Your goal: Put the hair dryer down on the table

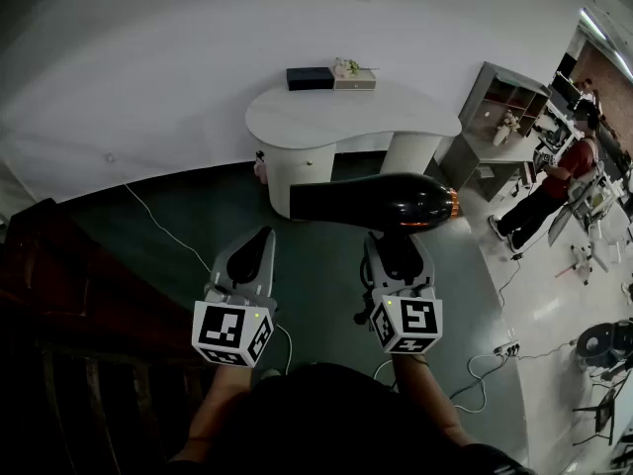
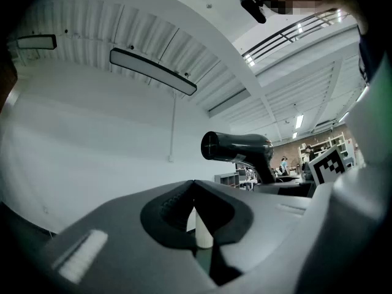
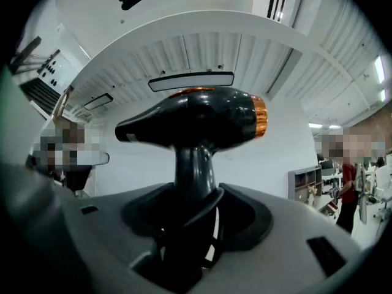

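A black hair dryer (image 1: pixel 376 201) with an orange ring at its rear hangs in the air above the dark green floor, nozzle pointing left. My right gripper (image 1: pixel 396 245) is shut on its handle from below; in the right gripper view the handle (image 3: pixel 195 164) rises from between the jaws to the body (image 3: pixel 196 118). My left gripper (image 1: pixel 259 240) hovers to the left of it, shut and holding nothing. The dryer (image 2: pixel 239 147) also shows to that gripper's (image 2: pixel 195 184) right. The white curved table (image 1: pixel 396 117) stands beyond the dryer, against the wall.
A black box (image 1: pixel 310 77) and a beige box with flowers (image 1: pixel 354 75) sit at the table's back edge. A grey shelf unit (image 1: pixel 499 102) and a person (image 1: pixel 554 181) are at the right. Cables (image 1: pixel 163 228) cross the floor; dark wooden furniture (image 1: pixel 59 295) is at my left.
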Demonstrator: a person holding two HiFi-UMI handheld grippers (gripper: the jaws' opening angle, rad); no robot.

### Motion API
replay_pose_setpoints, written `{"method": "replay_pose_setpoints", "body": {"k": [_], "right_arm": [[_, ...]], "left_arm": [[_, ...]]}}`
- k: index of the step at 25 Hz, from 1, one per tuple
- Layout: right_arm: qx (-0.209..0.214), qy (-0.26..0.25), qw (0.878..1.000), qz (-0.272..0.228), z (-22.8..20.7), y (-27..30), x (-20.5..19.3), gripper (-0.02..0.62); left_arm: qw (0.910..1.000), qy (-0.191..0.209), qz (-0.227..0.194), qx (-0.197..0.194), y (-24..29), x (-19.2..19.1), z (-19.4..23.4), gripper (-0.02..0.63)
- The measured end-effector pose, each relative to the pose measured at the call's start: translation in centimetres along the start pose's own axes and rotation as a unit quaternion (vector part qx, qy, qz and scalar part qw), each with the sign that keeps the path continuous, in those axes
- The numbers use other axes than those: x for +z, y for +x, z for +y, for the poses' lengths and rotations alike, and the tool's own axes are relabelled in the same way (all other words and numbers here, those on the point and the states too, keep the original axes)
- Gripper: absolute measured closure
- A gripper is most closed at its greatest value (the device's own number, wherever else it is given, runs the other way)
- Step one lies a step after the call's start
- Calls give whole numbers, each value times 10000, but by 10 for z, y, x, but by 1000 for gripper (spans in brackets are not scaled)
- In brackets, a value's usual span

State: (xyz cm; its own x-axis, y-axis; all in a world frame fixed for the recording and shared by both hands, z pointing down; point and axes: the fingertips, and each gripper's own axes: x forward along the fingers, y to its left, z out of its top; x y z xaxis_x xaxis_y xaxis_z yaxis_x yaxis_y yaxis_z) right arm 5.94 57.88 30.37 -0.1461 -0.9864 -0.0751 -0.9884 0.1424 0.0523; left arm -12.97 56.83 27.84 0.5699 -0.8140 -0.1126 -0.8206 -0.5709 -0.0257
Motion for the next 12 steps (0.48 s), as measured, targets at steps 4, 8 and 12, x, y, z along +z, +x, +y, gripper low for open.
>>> {"method": "replay_pose_setpoints", "body": {"k": [4, 8, 12], "right_arm": [[44, 90, 9999, -26, -9, 6, -2, 356], [41, 135, 9999, -22, -20, 15, -6, 356], [41, 28, 10000, -36, -24, 32, -8, 356]], "left_arm": [[10000, 20, -34, 71, 8, -1, -4, 595], [9998, 92, 19, 180, 18, -4, -4, 594], [9993, 169, 166, 284, 29, -7, 7, 594]]}}
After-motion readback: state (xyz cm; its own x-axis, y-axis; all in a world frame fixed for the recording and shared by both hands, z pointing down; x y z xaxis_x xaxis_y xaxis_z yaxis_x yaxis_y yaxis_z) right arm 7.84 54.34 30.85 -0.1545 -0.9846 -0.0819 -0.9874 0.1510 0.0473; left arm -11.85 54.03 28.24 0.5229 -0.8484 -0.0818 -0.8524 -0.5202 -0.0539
